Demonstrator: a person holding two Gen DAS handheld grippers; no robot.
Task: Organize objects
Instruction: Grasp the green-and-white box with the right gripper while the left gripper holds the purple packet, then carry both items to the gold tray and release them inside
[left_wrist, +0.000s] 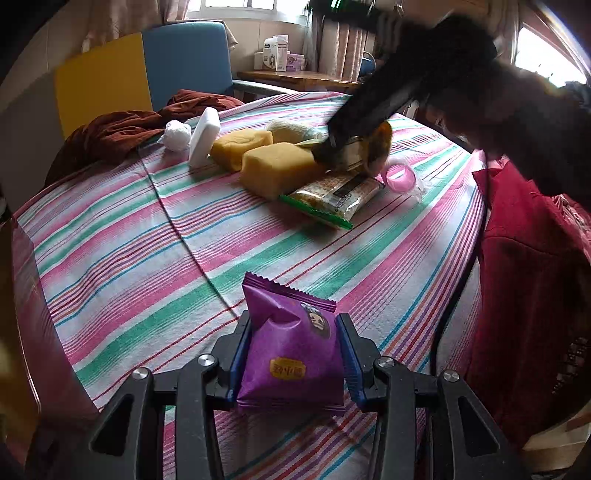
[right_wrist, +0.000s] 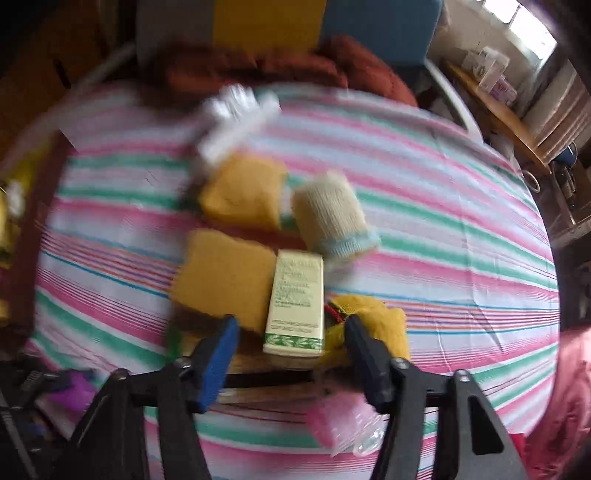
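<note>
The left gripper (left_wrist: 293, 363) is pinching the purple packet (left_wrist: 291, 354) by its sides above the tablecloth (left_wrist: 129, 266); it looks light and crushable (air-puffed), so mid-body suits. The right gripper (right_wrist: 291, 341) is spread over the pile.

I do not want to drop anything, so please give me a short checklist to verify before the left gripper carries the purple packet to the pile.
1. Left gripper shut on the purple packet: ok, both pads press its sides.
2. Packet lifted free of the cloth: cannot tell, its lower edge hides the gap.
3. Path to the pile free: ok, only bare striped cloth lies between.
4. Landing spot free: not ok, the right gripper hangs over the pile, above the pale box.
5. Right gripper holding anything: cannot tell; its jaws stand apart, but that view is blurred.
</note>
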